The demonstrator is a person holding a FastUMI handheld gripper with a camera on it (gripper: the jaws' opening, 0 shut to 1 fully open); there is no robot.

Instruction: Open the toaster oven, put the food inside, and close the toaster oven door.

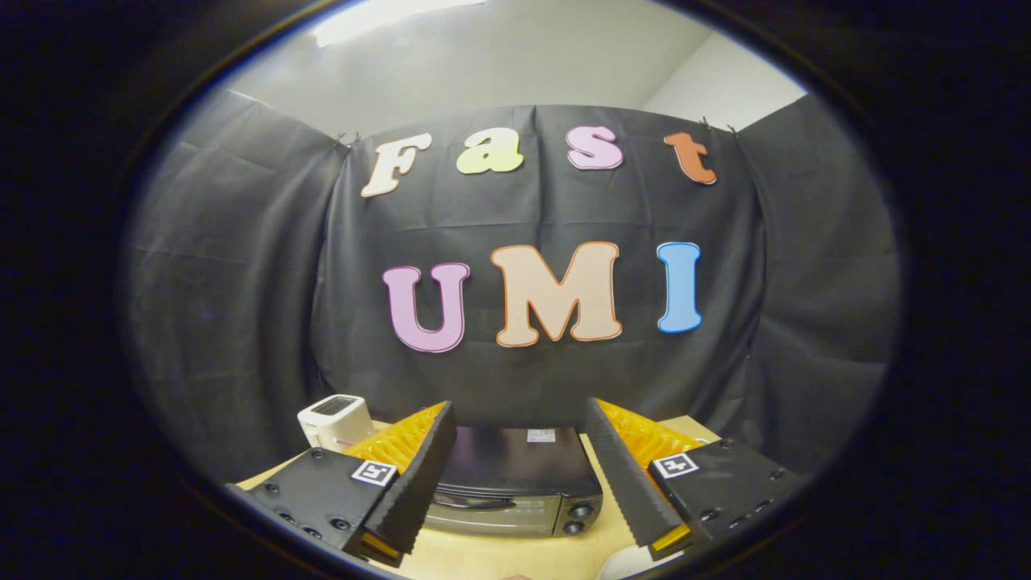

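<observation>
So we had the gripper (519,483) spread wide, its two fingers (415,475) well apart with nothing pinched between them, just hanging in the air above the table (499,560). Right down at the near edge, just by the tip of the right finger, we could make out a sliver of something white and rounded (636,564), but too little of it showed to tell what it was, maybe a plate or a bowl, so we left that one alone. Just ahead of the fingers, and framed in the gap between them, sat the toaster oven (515,483) on the light wooden tabletop. Its door was shut, with the handle running across the top of the glass front, and two round knobs (578,519) stacked on its right side. The dark top of it had a small pale sticker (540,436) near the back. Further off to the left, past the left finger, stood a small white toaster (334,419) with its slots facing up. Behind everything hung the black cloth wall (242,322) of the booth, and above that a pale ceiling.
</observation>
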